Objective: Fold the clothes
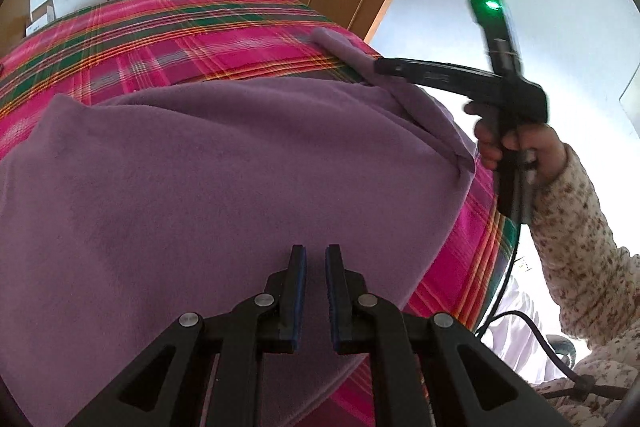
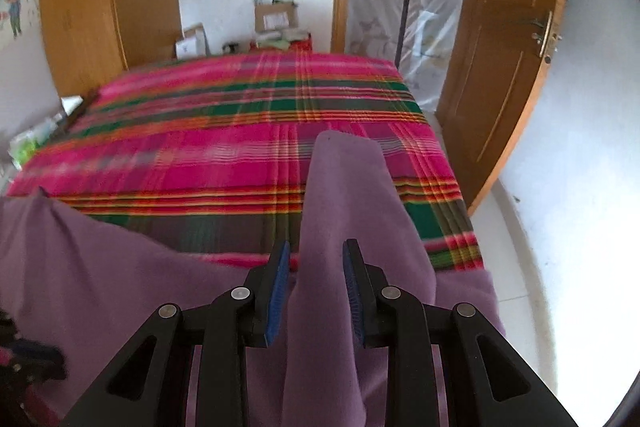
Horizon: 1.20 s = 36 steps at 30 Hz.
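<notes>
While the purple garment drapes the bed, its fold runs between the right tongs.

Bare plaid bedspread beyond garment

A plain purple fleece garment lies under and ahead of the blue pads. Beyond it the bedcover is pink plaid with green, orange and yellow stripes. The sleeve is cream, brown-speckled.

Garment spread on bedcover, near edge.
Sleeve stretched ahead between right gripper fingers; boxes behind bed; door off right.
</notes>
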Each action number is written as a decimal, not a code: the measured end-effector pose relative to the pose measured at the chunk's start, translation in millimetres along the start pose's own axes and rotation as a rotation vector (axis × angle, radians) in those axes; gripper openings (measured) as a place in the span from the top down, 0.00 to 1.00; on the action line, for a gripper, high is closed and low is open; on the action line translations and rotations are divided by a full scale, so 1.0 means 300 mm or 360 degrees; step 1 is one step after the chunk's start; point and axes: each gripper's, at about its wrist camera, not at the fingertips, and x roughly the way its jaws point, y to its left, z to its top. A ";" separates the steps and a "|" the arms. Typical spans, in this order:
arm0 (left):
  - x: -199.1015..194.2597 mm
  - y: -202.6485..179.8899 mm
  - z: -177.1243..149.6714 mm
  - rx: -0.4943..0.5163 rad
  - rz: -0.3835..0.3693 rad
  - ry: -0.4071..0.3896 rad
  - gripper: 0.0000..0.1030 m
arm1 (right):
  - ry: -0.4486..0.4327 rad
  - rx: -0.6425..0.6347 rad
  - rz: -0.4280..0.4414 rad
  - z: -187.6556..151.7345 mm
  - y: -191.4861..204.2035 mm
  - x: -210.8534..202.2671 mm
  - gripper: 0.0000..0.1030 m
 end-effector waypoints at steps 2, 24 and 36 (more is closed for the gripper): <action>0.004 0.004 0.005 -0.0007 -0.0010 0.0000 0.90 | 0.0037 -0.0026 -0.0007 0.023 0.005 0.036 0.72; -0.004 0.015 0.016 -0.0047 -0.0008 -0.0010 0.90 | 0.0135 0.0106 -0.0027 0.084 -0.110 0.127 0.94; -0.002 -0.015 0.024 -0.0032 0.0091 -0.0012 0.90 | -0.0075 0.0519 0.0075 -0.021 -0.351 -0.036 0.94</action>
